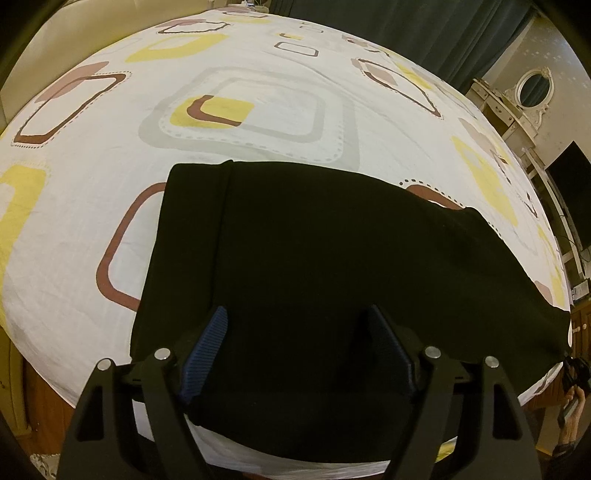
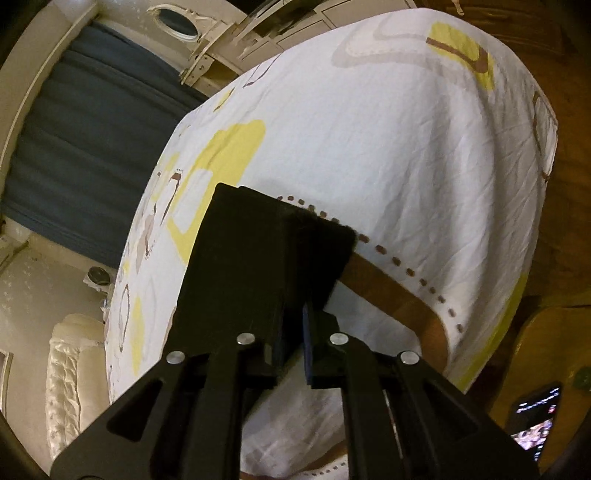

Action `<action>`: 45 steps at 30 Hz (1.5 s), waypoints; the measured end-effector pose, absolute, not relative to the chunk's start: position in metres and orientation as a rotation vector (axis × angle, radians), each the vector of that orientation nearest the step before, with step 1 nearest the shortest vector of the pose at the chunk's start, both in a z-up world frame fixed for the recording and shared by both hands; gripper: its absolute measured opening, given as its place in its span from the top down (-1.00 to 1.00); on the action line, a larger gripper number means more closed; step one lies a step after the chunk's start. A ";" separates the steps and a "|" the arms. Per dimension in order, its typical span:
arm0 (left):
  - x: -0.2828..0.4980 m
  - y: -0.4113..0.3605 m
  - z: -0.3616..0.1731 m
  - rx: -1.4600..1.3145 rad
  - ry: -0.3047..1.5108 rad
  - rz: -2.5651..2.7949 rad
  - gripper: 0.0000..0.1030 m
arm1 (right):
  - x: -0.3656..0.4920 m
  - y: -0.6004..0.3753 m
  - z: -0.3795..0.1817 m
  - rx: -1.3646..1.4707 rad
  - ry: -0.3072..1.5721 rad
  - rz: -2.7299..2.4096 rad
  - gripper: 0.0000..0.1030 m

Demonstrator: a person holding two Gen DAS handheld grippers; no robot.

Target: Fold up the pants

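One pair of black pants is recorded, laid flat and folded on the bed, at its near edge. The cloth is matte and dark; a lengthwise seam or fold line is seen toward its left side.

Two tongs are counted. The left tongs are held spread wide above the pants, one blue ribbed pad on each side, nothing being pinched. The right tongs are nearly pressed together; a dark strip of the pants is seen at their tips, but whether it is pinched cannot be told.

One bed is covered by a white sheet, lightly creased, printed with rounded squares in yellow, brown and grey, some outlined by dotted lines.

Beyond the bed: one dark blue curtain, pleated; one cream dresser with an oval mirror; one dark screen. One lit phone screen is noted beside the bed.
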State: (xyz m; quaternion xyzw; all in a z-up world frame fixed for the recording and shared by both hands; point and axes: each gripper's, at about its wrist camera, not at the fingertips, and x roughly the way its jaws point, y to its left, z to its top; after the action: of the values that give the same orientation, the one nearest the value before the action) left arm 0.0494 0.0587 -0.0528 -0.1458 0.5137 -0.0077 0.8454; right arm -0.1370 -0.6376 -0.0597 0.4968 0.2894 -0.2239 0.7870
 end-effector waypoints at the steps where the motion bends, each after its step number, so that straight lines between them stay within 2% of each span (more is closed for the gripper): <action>1: 0.049 0.059 -0.053 -0.306 1.083 -0.018 -0.55 | -0.142 -0.639 -0.054 1.043 0.631 -0.507 0.65; 3: 0.050 0.056 -0.053 -0.299 1.082 -0.017 -0.56 | -0.151 -0.641 -0.041 0.992 0.619 -0.536 0.60; 5: 0.049 0.055 -0.053 -0.287 1.078 -0.018 -0.57 | -0.149 -0.647 -0.020 0.910 0.605 -0.550 0.42; 7: 0.049 0.054 -0.054 -0.277 1.072 -0.020 -0.57 | -0.130 -0.656 -0.004 0.834 0.618 -0.508 0.08; 10: 0.049 0.053 -0.054 -0.270 1.066 -0.016 -0.58 | -0.088 -0.671 0.002 0.771 0.660 -0.412 -0.06; 15: 0.049 0.053 -0.055 -0.286 1.064 0.007 -0.60 | -0.018 -0.681 -0.014 0.646 0.814 -0.353 -0.10; 16: 0.050 0.052 -0.055 -0.284 1.065 0.011 -0.61 | -0.005 -0.683 -0.023 0.640 0.864 -0.346 -0.07; 17: 0.050 0.051 -0.055 -0.282 1.066 0.013 -0.62 | -0.002 -0.681 -0.028 0.638 0.888 -0.331 0.07; 18: 0.051 0.050 -0.055 -0.279 1.067 0.016 -0.63 | 0.005 -0.678 -0.034 0.614 0.922 -0.326 0.39; 19: 0.052 0.049 -0.056 -0.274 1.067 0.019 -0.64 | 0.009 -0.674 -0.035 0.570 0.938 -0.353 0.57; 21: 0.052 0.048 -0.056 -0.268 1.066 0.021 -0.64 | 0.007 -0.668 -0.031 0.522 0.918 -0.364 0.77; 26: 0.051 0.048 -0.057 -0.258 1.057 0.020 -0.64 | -0.004 -0.669 -0.016 0.525 0.795 -0.415 0.83; 27: 0.051 0.048 -0.057 -0.257 1.056 0.020 -0.64 | -0.007 -0.671 -0.022 0.530 0.792 -0.442 0.93; 32: 0.051 0.047 -0.057 -0.250 1.056 0.015 -0.64 | -0.025 -0.700 -0.056 0.711 0.763 -0.499 0.93; 35: 0.051 0.048 -0.057 -0.250 1.057 0.012 -0.64 | -0.032 -0.705 -0.054 0.767 0.751 -0.502 0.95; 36: 0.051 0.049 -0.057 -0.252 1.057 0.011 -0.64 | -0.037 -0.707 -0.051 0.799 0.739 -0.494 0.90; 38: 0.051 0.049 -0.057 -0.257 1.055 0.011 -0.64 | -0.053 -0.707 -0.042 0.867 0.683 -0.474 0.58; 39: 0.051 0.049 -0.057 -0.258 1.054 0.010 -0.64 | -0.060 -0.704 -0.038 0.896 0.661 -0.458 0.26; 40: 0.051 0.049 -0.057 -0.258 1.052 0.009 -0.64 | -0.073 -0.698 -0.033 0.924 0.640 -0.461 0.05; 45: 0.050 0.048 -0.058 -0.255 1.043 0.006 -0.64 | -0.129 -0.666 -0.039 1.076 0.622 -0.480 0.03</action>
State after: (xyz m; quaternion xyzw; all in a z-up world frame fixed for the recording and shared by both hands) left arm 0.0498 0.0482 -0.0577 -0.1214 0.4967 0.0029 0.8594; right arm -0.1286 -0.6663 -0.0394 0.4990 0.2886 -0.2225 0.7863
